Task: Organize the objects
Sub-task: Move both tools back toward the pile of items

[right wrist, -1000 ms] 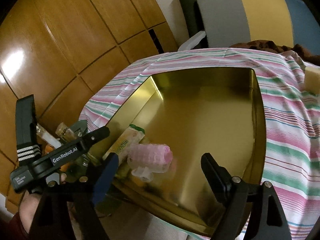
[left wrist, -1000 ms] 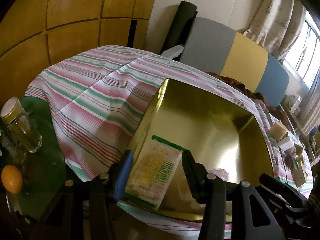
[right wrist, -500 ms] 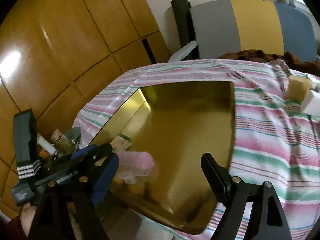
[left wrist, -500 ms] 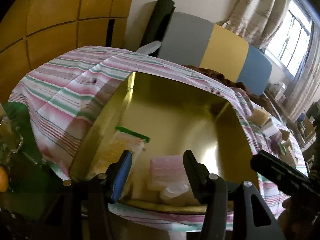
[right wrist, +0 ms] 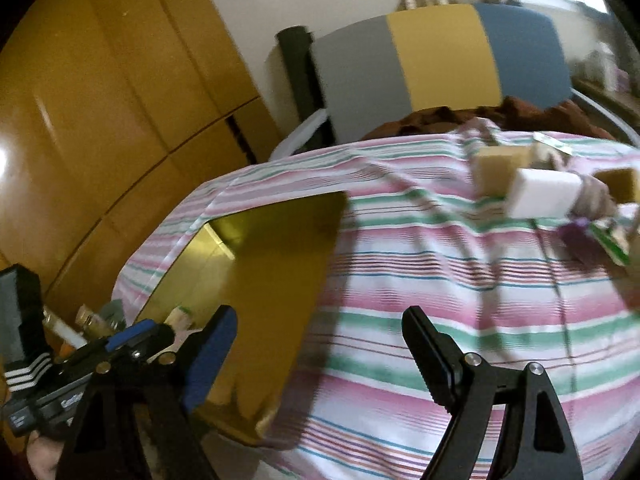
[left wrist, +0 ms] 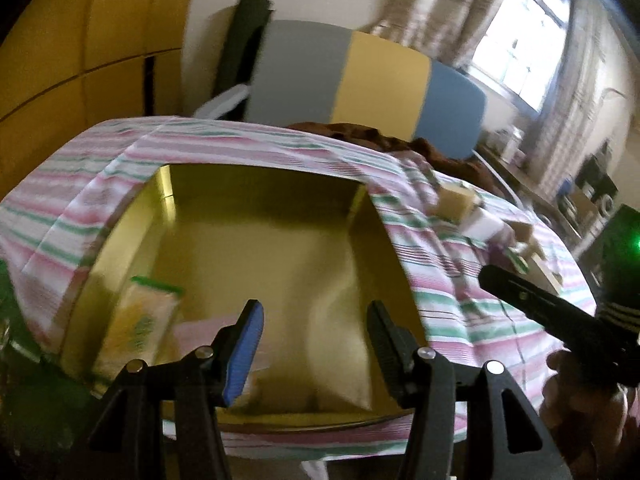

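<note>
A shallow gold tray (left wrist: pixel 280 240) sits on a bed or table under a pink, green and white striped cloth (left wrist: pixel 460 300). A yellow-green snack packet (left wrist: pixel 140 320) leans in the tray's near left corner, with a blurred pink item (left wrist: pixel 200 328) beside it. My left gripper (left wrist: pixel 314 316) hangs open over the tray's near side with nothing between its fingers. My right gripper (right wrist: pixel 320 320) stands wide open and empty above the tray's right edge (right wrist: pixel 312 280) and the cloth (right wrist: pixel 460 280). A yellow sponge block (right wrist: pixel 500 164), a white block (right wrist: pixel 544 192) and several small packets lie at the far right.
Wooden cabinet doors (right wrist: pixel 120 120) rise on the left. A grey, yellow and blue padded board (right wrist: pixel 440 60) stands behind, with a brown blanket (right wrist: pixel 460 116) at its foot. Small bottles (right wrist: pixel 88 320) stand left of the tray. A window (left wrist: pixel 516 52) is at the far right.
The snack packet that stood between my left fingers now lies to their left in the tray. Both grippers have swung right; the right one now faces the pile of blocks.
</note>
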`<act>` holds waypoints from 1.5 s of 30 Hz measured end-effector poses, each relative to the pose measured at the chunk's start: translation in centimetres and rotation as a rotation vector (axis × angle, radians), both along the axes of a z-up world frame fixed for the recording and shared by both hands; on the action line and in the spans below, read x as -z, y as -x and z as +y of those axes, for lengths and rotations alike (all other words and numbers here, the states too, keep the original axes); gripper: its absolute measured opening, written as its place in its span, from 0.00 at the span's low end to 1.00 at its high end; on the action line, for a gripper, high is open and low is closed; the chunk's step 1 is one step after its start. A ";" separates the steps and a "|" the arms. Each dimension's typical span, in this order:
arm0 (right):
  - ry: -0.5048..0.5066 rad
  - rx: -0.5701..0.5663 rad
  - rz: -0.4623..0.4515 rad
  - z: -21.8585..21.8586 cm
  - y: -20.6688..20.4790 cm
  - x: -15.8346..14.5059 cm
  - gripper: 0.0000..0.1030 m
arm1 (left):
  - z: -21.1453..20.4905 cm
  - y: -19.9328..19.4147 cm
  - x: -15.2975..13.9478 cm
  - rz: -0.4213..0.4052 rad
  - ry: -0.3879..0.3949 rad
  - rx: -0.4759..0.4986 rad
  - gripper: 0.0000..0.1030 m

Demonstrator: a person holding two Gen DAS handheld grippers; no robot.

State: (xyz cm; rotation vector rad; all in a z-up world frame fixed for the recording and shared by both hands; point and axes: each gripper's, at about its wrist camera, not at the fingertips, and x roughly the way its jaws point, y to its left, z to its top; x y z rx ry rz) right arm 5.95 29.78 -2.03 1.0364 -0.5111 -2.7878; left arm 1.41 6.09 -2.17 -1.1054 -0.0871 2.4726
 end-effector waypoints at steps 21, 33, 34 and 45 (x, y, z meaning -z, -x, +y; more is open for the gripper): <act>-0.260 0.390 -0.055 24.1 -3.6 0.5 0.86 | 10.0 -2.8 -0.3 -0.072 0.012 0.247 0.53; -0.153 0.332 -0.145 29.4 -2.1 3.4 0.90 | 11.2 -3.1 0.1 -0.094 0.045 0.259 0.53; -0.124 0.320 -0.114 28.9 -2.7 3.3 0.90 | 11.4 -3.2 0.1 -0.093 0.050 0.262 0.53; 0.030 0.463 0.094 28.1 -9.0 2.4 0.90 | 13.6 -3.5 0.4 -0.102 0.073 0.304 0.53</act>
